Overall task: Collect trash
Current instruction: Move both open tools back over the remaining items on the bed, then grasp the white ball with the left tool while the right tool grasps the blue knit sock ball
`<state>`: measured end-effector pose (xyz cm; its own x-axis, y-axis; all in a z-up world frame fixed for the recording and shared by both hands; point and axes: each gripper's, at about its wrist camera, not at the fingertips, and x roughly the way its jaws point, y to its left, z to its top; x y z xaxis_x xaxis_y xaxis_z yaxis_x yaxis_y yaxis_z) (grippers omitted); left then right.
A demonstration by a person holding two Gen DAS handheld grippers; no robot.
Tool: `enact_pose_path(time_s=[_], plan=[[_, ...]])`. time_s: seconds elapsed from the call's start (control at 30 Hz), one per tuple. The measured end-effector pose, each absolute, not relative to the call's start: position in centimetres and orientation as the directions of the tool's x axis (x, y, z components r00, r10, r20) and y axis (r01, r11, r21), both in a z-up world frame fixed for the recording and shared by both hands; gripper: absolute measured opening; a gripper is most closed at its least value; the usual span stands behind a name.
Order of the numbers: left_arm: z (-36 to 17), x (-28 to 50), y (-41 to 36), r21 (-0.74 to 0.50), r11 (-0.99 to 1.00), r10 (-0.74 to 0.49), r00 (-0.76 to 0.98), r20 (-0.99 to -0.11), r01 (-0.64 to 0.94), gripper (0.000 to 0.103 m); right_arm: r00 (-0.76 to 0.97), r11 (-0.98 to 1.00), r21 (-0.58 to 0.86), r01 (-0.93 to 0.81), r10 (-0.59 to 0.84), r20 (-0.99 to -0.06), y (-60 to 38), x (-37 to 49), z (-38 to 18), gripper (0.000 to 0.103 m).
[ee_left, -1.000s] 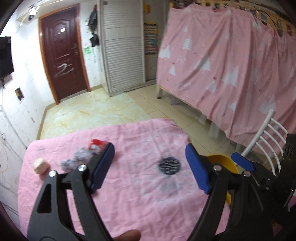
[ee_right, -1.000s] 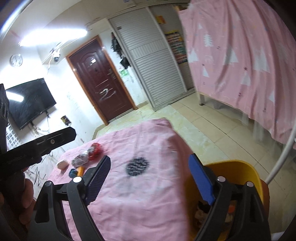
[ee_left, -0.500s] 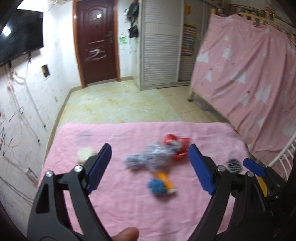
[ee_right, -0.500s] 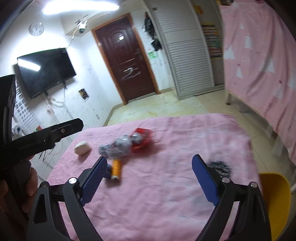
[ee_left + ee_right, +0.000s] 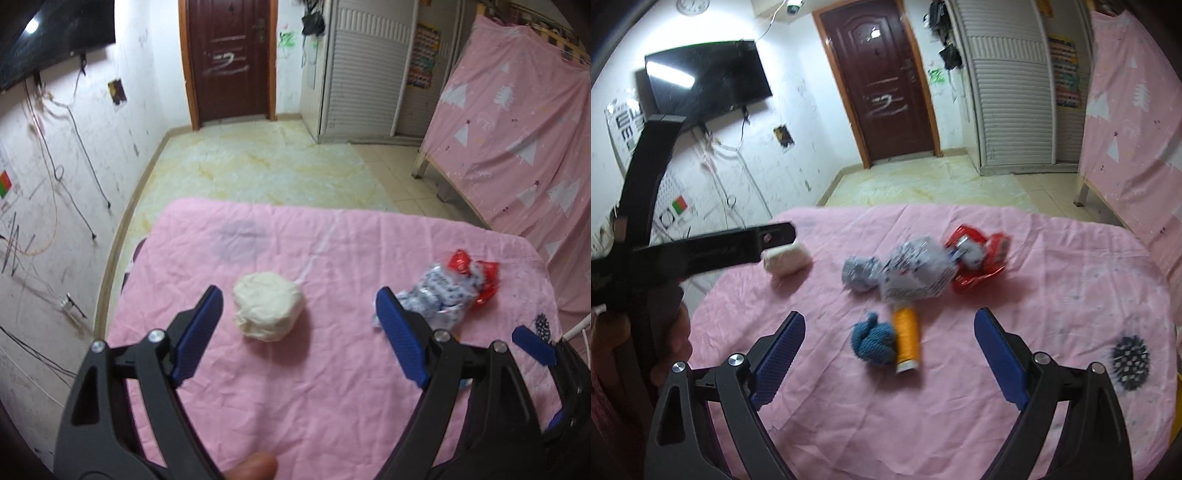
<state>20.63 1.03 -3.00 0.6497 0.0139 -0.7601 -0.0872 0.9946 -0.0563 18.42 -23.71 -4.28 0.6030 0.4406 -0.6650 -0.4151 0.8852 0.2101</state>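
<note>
Pink cloth (image 5: 332, 387) covering a table; holds all loose trash. Item one: cream-white wad (image 5: 269, 311), alone toward the cloth's 9 o'clock side, lying just ahead of the left gripper (image 5: 299, 332), whose jaws stand spread and empty, angled down as if to straddle it. Item two: blue-grey crumpled wrapper (image 5: 916, 273), touching a red foil packet (image 5: 979, 258) at its 2 o'clock. Item three: orange spool (image 5: 907, 338), side by side with a blue knitted scrap (image 5: 873, 339) at its 9 o'clock; both sit between the prongs of the right gripper (image 5: 890, 354), also spread wide, gripping nothing. Dark speckled print (image 5: 1130, 360) at 3 o'clock looks like a mark on the fabric, probably not trash.
</note>
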Motion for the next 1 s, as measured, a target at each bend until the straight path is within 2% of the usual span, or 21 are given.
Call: enact_pose_path(time_s=[0.17,0.27,0.33,0.4,0.47,0.53,0.67,0.77,0.83,1.0], plan=[[-4.7,21.9,1.7,-0.068,0.992,0.009,0.615,-0.788,-0.102,0.081,0.577,0.867,0.151,-0.476,0.437,-0.690,-21.1,17.8,-4.9,0.086],[-5.5,22.3,1.7,-0.069,0.992,0.006,0.601,-0.800,-0.101,0.080,0.570,0.861,0.120,-0.495,0.426,-0.703,-19.9,17.7,-5.1,0.078],[-6.1,22.5,1.7,-0.067,0.993,0.005,0.589,-0.808,-0.100,0.071,0.560,0.860,0.118,-0.497,0.422,-0.713,-19.5,18.0,-5.4,0.059],[-6.4,22.6,1.6,-0.044,0.993,0.028,0.589,-0.808,-0.108,0.066,0.555,0.860,0.114,-0.498,0.417,-0.720,-19.4,18.2,-5.7,0.053],[-6.7,22.7,1.7,-0.047,0.993,0.024,0.579,-0.815,-0.106,0.052,0.558,0.861,0.103,-0.499,0.410,-0.722,-19.1,18.3,-5.8,0.047],[-6.8,22.6,1.6,-0.038,0.994,0.031,0.585,-0.811,-0.105,0.052,0.563,0.865,0.092,-0.493,0.398,-0.724,-19.1,18.2,-6.0,0.040],[-6.9,22.6,0.8,0.006,0.995,0.064,0.593,-0.802,-0.099,0.051,0.563,0.874,0.069,-0.481,0.368,-0.740,-19.2,18.6,-6.6,0.038],[-6.9,22.5,0.9,-0.004,0.995,0.058,0.599,-0.799,-0.102,0.051,0.547,0.870,0.086,-0.485,0.379,-0.746,-19.2,19.0,-7.1,0.032],[-6.8,22.3,1.0,-0.020,0.994,0.048,0.602,-0.797,-0.106,0.051,0.548,0.871,0.096,-0.482,0.385,-0.742,-19.3,19.2,-7.3,0.022],[-5.7,21.2,1.1,-0.042,0.994,0.032,0.623,-0.782,-0.103,0.050,0.568,0.868,0.136,-0.478,0.423,-0.706,-20.5,18.5,-6.1,0.022]])
